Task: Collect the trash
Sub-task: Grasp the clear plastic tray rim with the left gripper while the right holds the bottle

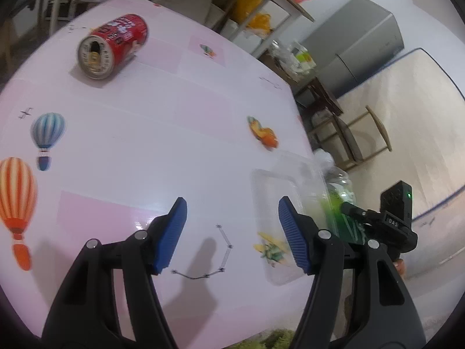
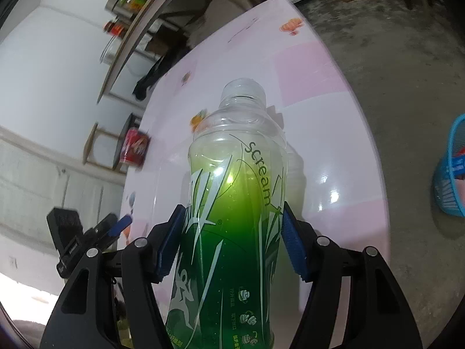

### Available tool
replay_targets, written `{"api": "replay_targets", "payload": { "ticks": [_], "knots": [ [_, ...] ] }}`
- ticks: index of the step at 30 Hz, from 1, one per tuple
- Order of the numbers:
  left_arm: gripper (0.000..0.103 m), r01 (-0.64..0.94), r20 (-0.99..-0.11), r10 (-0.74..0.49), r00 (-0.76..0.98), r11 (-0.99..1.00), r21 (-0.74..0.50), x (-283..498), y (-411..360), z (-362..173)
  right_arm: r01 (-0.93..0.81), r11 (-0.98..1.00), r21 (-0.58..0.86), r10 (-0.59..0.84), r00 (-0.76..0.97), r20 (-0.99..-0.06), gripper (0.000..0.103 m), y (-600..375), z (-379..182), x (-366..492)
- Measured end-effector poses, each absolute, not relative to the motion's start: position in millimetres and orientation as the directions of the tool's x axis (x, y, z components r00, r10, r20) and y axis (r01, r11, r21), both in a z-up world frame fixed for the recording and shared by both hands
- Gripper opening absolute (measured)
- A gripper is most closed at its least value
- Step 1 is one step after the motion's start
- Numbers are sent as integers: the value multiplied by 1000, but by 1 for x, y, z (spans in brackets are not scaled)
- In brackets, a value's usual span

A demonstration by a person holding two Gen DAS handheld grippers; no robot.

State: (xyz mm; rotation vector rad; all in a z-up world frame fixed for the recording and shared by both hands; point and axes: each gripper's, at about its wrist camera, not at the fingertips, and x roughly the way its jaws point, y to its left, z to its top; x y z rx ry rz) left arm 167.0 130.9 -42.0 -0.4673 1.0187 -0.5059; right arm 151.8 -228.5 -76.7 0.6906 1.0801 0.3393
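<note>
My right gripper (image 2: 232,238) is shut on a clear plastic bottle with a green "Scream" label (image 2: 232,203), held above the table, cap pointing away. The bottle also shows in the left wrist view (image 1: 340,203), beside the right gripper (image 1: 386,226). My left gripper (image 1: 232,232) is open and empty above the pink tablecloth. A red soda can (image 1: 113,46) lies on its side at the far left of the table; it also shows in the right wrist view (image 2: 135,147). A clear plastic tray (image 1: 276,203) lies at the table's right edge, just behind my left gripper's right finger.
The table (image 1: 145,151) has a pink and white cloth with balloon prints. A blue basket (image 2: 453,168) stands on the floor at the right. Shelves (image 1: 261,14), a grey fridge (image 1: 360,43), wooden stools (image 1: 348,133) and a mattress (image 1: 421,145) stand beyond the table.
</note>
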Motion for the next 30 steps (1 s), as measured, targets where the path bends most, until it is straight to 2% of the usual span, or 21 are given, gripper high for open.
{"api": "replay_targets", "payload": {
  "ticks": [6, 13, 18, 21, 30],
  "knots": [
    [62, 175, -681, -616, 396, 779, -602, 170, 119, -48, 8, 744, 668, 607, 410, -680, 62, -203, -75, 150],
    [62, 188, -686, -622, 377, 777, -601, 167, 106, -47, 65, 754, 654, 573, 423, -702, 63, -220, -80, 147],
    [60, 218, -732, -568, 375, 822, -526, 164, 85, -47, 89, 743, 663, 572, 432, -698, 63, -229, -83, 143],
    [53, 216, -765, -529, 367, 849, -482, 166, 76, -50, 89, 742, 664, 572, 433, -697, 63, -229, -83, 141],
    [27, 222, -784, -523, 333, 852, -474, 168, 57, -55, 80, 735, 673, 582, 435, -687, 63, -228, -85, 141]
  ]
}}
